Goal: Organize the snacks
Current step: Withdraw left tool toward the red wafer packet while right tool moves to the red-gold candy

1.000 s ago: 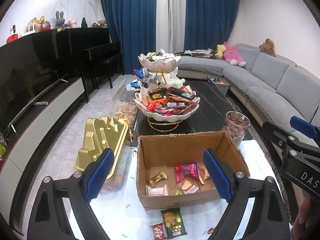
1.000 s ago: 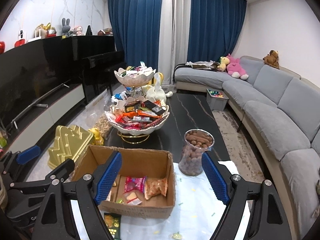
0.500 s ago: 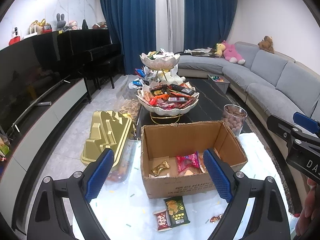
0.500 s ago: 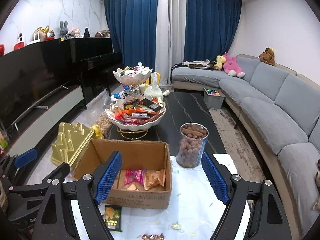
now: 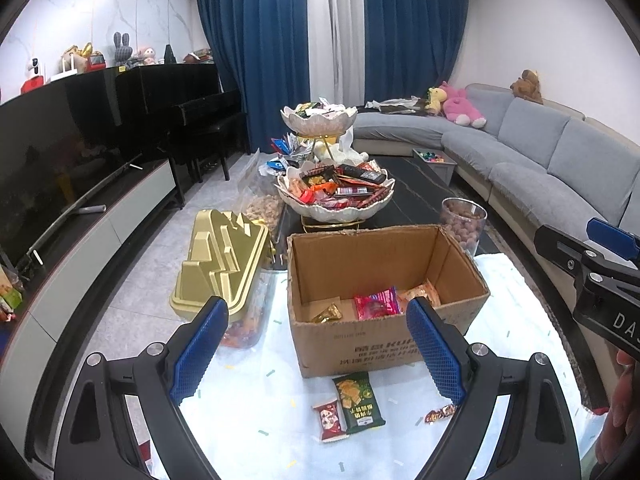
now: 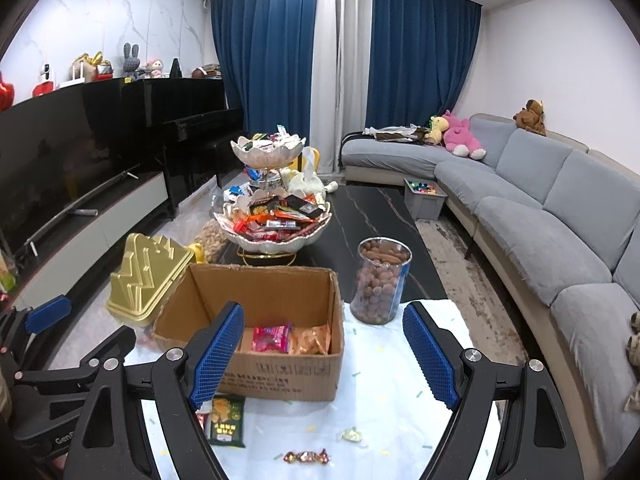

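Both tongs wide, empty: left tongs [image 5: 316, 344], right tongs [image 6: 323, 354]. Green packet [image 5: 359, 399] on table below left tongs, before box [image 5: 384, 280]. Best lowered squarely, pinched across edges, dropped into box.

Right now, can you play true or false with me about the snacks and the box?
1. The cardboard box is empty. False: a pink packet and other snacks lie inside.
2. A green packet lies on the cloth in front of the box. True.
3. The left gripper is holding a snack. False: it is open, with nothing between its fingers.
4. The clear jar stands outside the box. True.
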Demonstrator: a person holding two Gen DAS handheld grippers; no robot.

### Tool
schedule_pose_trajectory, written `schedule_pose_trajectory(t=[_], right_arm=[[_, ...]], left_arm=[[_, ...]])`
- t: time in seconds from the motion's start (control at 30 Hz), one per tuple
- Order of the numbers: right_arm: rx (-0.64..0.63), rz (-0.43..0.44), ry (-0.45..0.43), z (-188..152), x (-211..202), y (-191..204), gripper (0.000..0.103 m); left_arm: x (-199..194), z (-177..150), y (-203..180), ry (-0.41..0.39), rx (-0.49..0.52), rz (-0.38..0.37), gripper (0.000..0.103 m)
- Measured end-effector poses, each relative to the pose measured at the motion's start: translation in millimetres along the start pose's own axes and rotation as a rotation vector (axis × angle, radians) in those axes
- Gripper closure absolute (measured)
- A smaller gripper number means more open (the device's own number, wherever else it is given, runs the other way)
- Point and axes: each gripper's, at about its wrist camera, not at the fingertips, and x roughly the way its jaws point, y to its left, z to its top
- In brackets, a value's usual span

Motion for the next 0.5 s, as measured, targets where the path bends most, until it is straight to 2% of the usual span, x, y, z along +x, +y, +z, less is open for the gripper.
schedule_pose_trajectory(t=[0.5], right_arm=[[0.020,0.006,0.041,-31.6,-2.8,-3.6,0.021]], left_arm=[[-0.7,-34.9,-2.7,0.019,0.016,-0.003,0.012]])
